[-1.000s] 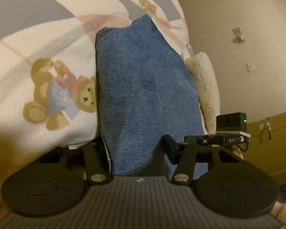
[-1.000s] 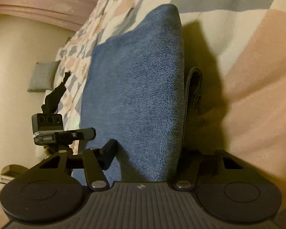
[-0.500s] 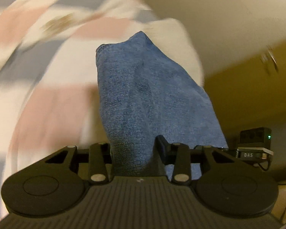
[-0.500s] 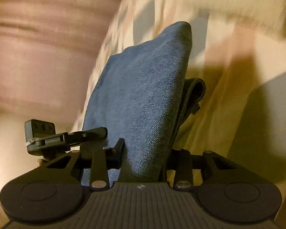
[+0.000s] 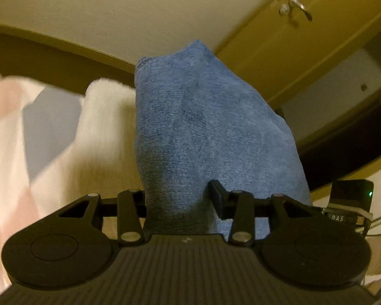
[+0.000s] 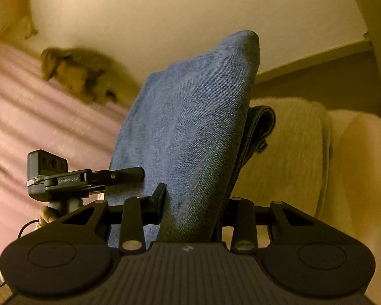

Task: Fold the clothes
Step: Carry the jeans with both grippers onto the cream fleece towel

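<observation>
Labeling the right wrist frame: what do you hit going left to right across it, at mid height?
Pink striped fabric → left gripper with its camera → blue denim clamped in the right gripper → cream fleece blanket.

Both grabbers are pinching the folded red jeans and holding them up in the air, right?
Almost. The jeans are blue, not red; both wrist views show blue denim. The rest holds: the left gripper and the right gripper are each shut on the folded cloth, which is lifted, with wall behind it.
</observation>
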### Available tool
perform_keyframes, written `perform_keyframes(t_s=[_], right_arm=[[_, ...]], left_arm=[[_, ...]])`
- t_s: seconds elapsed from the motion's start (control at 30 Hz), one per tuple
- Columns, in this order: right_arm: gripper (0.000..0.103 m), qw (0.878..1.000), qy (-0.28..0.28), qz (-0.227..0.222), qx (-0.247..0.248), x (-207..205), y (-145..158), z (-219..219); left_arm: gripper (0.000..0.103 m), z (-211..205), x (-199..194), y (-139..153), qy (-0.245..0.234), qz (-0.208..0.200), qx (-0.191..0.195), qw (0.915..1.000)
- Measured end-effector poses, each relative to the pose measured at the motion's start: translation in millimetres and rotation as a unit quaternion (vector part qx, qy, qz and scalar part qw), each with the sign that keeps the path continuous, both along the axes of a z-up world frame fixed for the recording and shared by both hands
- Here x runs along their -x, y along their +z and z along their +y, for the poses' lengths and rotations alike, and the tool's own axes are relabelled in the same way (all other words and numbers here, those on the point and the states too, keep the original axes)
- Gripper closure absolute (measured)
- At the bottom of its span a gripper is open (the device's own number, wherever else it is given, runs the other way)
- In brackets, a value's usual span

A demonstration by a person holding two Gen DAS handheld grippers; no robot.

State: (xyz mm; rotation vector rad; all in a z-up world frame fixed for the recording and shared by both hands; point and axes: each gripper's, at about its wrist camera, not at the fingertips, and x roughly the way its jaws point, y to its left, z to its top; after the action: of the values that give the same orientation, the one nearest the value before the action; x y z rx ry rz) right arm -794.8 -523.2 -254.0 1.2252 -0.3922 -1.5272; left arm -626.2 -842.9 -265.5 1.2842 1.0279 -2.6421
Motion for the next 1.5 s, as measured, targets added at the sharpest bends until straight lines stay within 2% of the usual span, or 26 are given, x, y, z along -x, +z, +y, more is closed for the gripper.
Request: perform_keyframes(t_s=[0.07,0.2,0.33,0.4,0.47,0.5,0.57,0.63,0.67,0.7,0.77,0.83,0.9,0.93,1.0,1.03,1.07,1.1,1.17,1.2,1.27,1.37,1.43,1.5], right_arm=[[0.067,1.000,-0.018,-0.006,-0.003,3.6,-13.4,-14.0],[0.066,0.999,-0.038,-0.027,-0.018,14.5,-50.8,-37.3],[0.063,0.998,-0.028,-0.023,-0.047,13.9,-82.0,-54.1],[0.056,0.997,-0.031,-0.025,-0.060,14.0,-88.9,-59.5],[0.051,0.997,-0.032,-0.015,-0.067,13.3,-86.5,-63.5],[0.042,0.997,-0.028,-0.003,-0.074,11.5,-82.0,-65.3],[0.035,0.995,-0.015,0.030,-0.090,7.9,-72.4,-65.0],[0.035,0.992,0.003,0.073,-0.105,2.8,-60.1,-60.0],[0.035,0.989,0.010,0.097,-0.113,-1.1,-52.6,-56.4],[0.035,0.985,0.016,0.124,-0.118,-4.6,-43.8,-50.2],[0.035,0.973,0.025,0.196,-0.118,-13.3,-23.0,-34.4],[0.035,0.952,0.053,0.285,-0.101,-31.0,-0.3,-27.1],[0.037,0.926,0.108,0.353,-0.078,-53.1,11.8,-27.9],[0.039,0.913,0.143,0.375,-0.071,-64.9,11.5,-29.5],[0.056,0.882,0.209,0.417,-0.066,-88.6,7.0,-32.6],[0.058,0.868,0.230,0.433,-0.075,-97.7,-0.4,-33.3],[0.060,0.863,0.240,0.438,-0.081,-103.4,-8.2,-32.6],[0.060,0.863,0.242,0.435,-0.084,-107.2,-15.4,-31.8],[0.061,0.870,0.239,0.422,-0.091,-113.3,-27.9,-31.6],[0.061,0.869,0.236,0.424,-0.093,-117.2,-34.5,-32.9],[0.061,0.863,0.229,0.441,-0.091,-126.7,-48.1,-38.2],[0.061,0.866,0.218,0.440,-0.092,-124.6,-62.9,-33.7],[0.061,0.862,0.223,0.444,-0.096,-125.3,-60.4,-36.0],[0.061,0.861,0.233,0.439,-0.108,-120.6,-46.9,-41.2]], left_arm=[[0.066,-21.5,28.0,-11.8,-0.025,-0.006,0.004,0.9997],[0.065,-41.8,50.5,-31.3,-0.052,-0.023,0.003,0.9984],[0.060,-57.4,51.5,-68.6,-0.053,-0.042,-0.013,0.9976],[0.049,-61.0,46.4,-84.4,-0.046,-0.044,-0.019,0.9978],[0.048,-64.0,39.4,-86.4,-0.038,-0.034,-0.020,0.9985],[0.048,-64.5,35.6,-85.0,-0.036,-0.030,-0.018,0.9987],[0.048,-61.7,26.2,-69.7,-0.034,-0.030,0.016,0.9988],[0.051,-62.5,9.4,-47.7,-0.003,-0.029,0.073,0.9969],[0.057,-63.5,-0.1,-37.7,0.014,-0.028,0.093,0.9952],[0.063,-58.8,-11.8,-24.6,0.027,-0.023,0.115,0.9928],[0.068,-43.9,-35.0,1.8,0.042,-0.007,0.155,0.9871],[0.077,-15.8,-52.0,18.8,0.028,0.016,0.202,0.9789],[0.082,19.4,-66.1,27.4,-0.002,0.032,0.264,0.9641],[0.084,32.8,-67.8,19.4,-0.024,0.018,0.284,0.9585],[0.093,59.5,-71.3,3.5,-0.067,-0.008,0.323,0.9441],[0.094,69.0,-71.5,-12.4,-0.090,-0.030,0.333,0.9381],[0.094,76.4,-73.2,-26.0,-0.102,-0.042,0.355,0.9284],[0.093,79.3,-74.3,-36.4,-0.106,-0.050,0.368,0.9222],[0.093,76.5,-69.8,-52.4,-0.096,-0.056,0.370,0.9224],[0.092,72.3,-72.0,-56.4,-0.081,-0.052,0.362,0.9270],[0.091,68.3,-72.3,-56.6,-0.068,-0.048,0.357,0.9305],[0.091,68.8,-73.2,-54.3,-0.057,-0.045,0.353,0.9329],[0.091,69.8,-72.9,-51.3,-0.055,-0.047,0.352,0.9331],[0.093,64.6,-68.3,-43.5,-0.041,-0.050,0.344,0.9368]])
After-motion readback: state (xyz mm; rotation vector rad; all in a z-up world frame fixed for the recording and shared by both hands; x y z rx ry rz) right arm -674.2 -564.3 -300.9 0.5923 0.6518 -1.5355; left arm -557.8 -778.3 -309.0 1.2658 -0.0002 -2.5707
